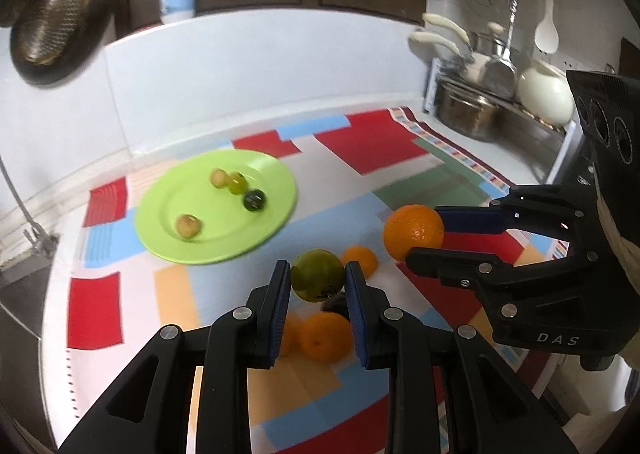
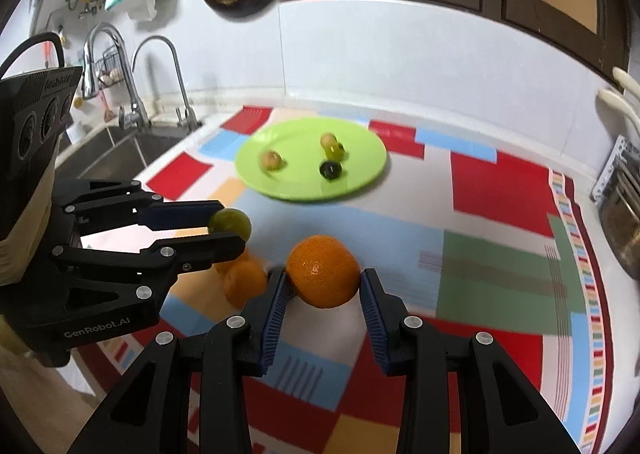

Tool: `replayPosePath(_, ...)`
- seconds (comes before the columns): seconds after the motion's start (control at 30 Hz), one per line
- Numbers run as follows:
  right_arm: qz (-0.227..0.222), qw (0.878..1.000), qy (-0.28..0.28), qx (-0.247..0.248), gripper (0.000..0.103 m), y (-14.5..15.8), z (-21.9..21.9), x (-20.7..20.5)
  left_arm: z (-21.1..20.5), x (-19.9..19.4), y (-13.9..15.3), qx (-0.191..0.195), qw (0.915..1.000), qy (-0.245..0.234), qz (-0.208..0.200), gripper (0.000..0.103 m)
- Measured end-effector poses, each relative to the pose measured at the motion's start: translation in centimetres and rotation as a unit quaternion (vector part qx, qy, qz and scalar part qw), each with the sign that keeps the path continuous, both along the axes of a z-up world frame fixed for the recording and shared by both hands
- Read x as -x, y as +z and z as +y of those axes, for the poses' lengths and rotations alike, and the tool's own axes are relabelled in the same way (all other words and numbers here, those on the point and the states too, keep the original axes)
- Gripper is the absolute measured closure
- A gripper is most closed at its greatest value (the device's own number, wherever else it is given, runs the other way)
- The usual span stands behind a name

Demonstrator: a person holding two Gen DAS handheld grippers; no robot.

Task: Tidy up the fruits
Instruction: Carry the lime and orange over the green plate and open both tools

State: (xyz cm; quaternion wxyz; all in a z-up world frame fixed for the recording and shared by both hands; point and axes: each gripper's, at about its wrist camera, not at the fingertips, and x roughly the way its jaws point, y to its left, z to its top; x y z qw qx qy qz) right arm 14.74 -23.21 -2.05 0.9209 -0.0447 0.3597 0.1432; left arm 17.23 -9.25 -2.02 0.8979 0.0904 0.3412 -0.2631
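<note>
My left gripper (image 1: pixel 318 280) is shut on a green round fruit (image 1: pixel 317 274) and holds it above the cloth; it also shows in the right wrist view (image 2: pixel 230 223). My right gripper (image 2: pixel 324 286) is shut on a large orange (image 2: pixel 323 270), also seen in the left wrist view (image 1: pixel 413 232). A lime green plate (image 1: pixel 240 242) (image 2: pixel 360 177) lies further back and holds several small fruits, yellow-green ones (image 2: pixel 334 149) and a dark one (image 2: pixel 330 169). Loose oranges (image 1: pixel 324 336) (image 2: pixel 244 282) lie on the cloth below the grippers.
A patchwork cloth (image 2: pixel 500 189) covers the counter. A sink (image 2: pixel 116 157) with taps (image 2: pixel 120 65) is at the left. A dish rack with pots (image 1: pixel 500 93) stands at the right. A pan (image 1: pixel 52 17) hangs on the wall.
</note>
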Motion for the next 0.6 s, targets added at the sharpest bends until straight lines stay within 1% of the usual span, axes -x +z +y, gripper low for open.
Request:
replayPosePath(0.17,-0.022,1.000,0.001,-0.014,0.065,1.2,1.0,-1.1,1.5,-0.9,1.1,0.000,0.9996,0.020,-0.020,0.075)
replayPosePath(0.33,-0.043,0.999,0.000,-0.025,0.065,2.3,1.8,-2.7,2.9,-2.1,1.8,0.003,0.9989,0.037,-0.028,0.075)
replayPosePath(0.47,-0.050,0.998,0.003,-0.036,0.065,3.2,2.5,-4.2,3.7,-3.2,2.4,0.003,0.9981,0.049,-0.038,0.075)
replayPosePath(0.6,-0.057,0.998,0.009,-0.037,0.065,3.9,3.5,-5.8,4.6,-4.7,2.9,0.003,0.9972,0.060,-0.045,0.075)
